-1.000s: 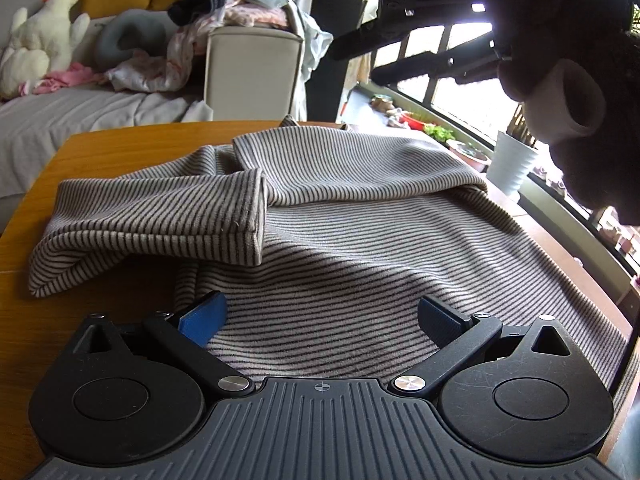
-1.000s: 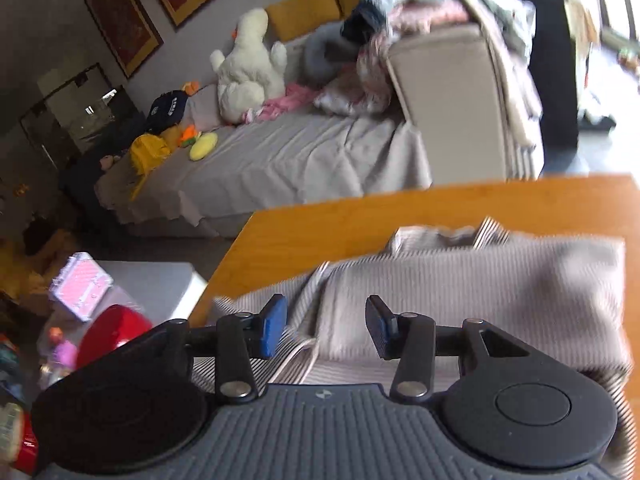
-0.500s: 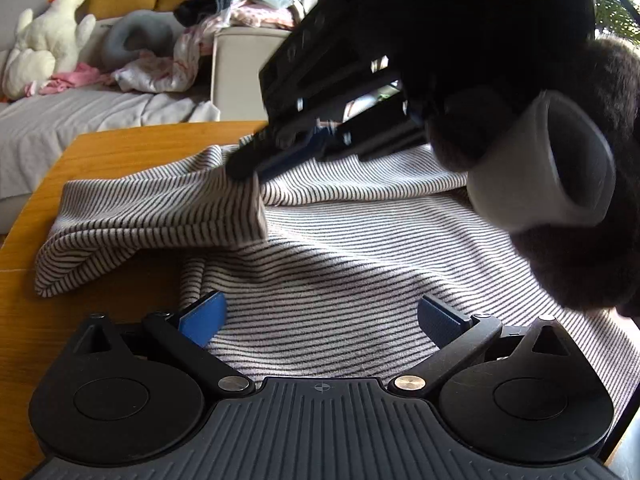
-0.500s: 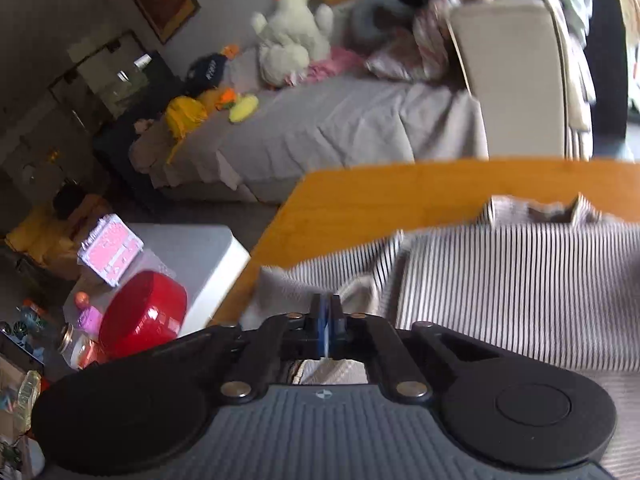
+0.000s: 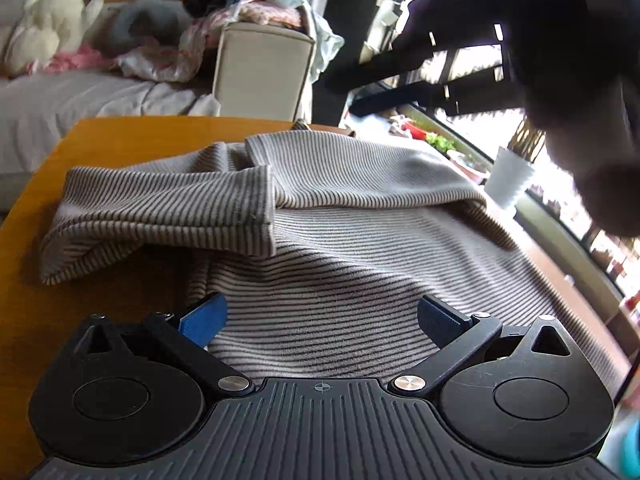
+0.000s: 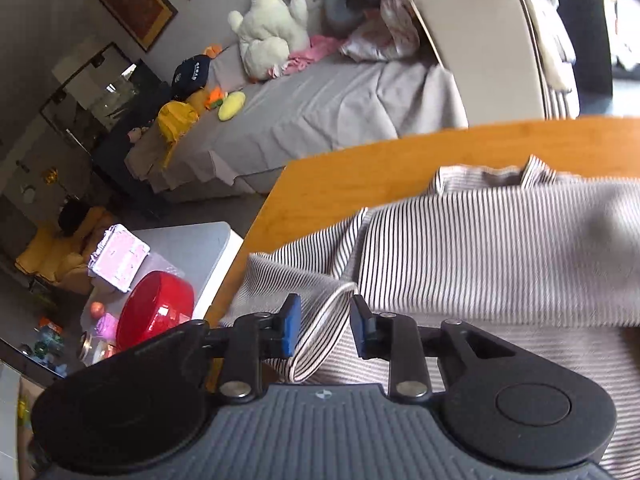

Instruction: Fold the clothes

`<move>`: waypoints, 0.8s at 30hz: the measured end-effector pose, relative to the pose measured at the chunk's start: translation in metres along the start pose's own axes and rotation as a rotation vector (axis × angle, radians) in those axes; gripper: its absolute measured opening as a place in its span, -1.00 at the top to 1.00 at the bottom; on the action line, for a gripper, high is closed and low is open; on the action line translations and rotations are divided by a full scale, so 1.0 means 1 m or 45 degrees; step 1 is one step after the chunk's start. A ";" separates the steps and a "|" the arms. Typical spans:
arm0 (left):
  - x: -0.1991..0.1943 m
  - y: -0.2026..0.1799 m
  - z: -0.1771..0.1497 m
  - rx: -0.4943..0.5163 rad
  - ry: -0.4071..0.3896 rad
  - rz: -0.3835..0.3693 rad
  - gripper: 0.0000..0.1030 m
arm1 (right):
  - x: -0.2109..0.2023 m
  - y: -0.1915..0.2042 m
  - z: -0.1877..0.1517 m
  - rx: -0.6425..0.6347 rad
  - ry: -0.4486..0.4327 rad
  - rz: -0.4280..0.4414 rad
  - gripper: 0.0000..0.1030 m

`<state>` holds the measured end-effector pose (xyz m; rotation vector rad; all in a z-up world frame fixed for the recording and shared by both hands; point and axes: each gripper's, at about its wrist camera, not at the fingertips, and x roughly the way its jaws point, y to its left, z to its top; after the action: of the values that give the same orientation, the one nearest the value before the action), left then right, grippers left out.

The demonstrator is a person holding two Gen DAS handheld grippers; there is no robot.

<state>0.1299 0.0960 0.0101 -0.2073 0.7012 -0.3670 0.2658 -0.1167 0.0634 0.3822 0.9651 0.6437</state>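
Striped sweater [image 5: 360, 264] covers the wooden table [image 5: 116, 140]; sofa [image 6: 320, 112] behind.

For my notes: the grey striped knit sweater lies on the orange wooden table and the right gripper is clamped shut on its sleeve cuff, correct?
Not quite. The right wrist view shows the right gripper open, its blue pads either side of the sleeve cuff, not clamped. The grey striped knit sweater does lie on the orange wooden table.
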 end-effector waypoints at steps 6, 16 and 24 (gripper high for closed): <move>-0.042 0.016 0.009 0.062 -0.074 0.277 -1.00 | 0.058 0.004 -0.013 -0.009 0.013 0.001 0.53; -0.051 0.020 0.015 -0.033 -0.098 0.167 -1.00 | -0.064 0.028 0.041 -0.326 -0.541 -0.113 0.94; -0.031 0.000 0.021 0.013 -0.080 0.104 -1.00 | -0.127 -0.071 0.040 -0.121 -0.649 -0.358 0.94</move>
<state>0.1222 0.1096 0.0442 -0.1793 0.6433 -0.2852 0.2719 -0.2544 0.1248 0.2981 0.4854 0.3092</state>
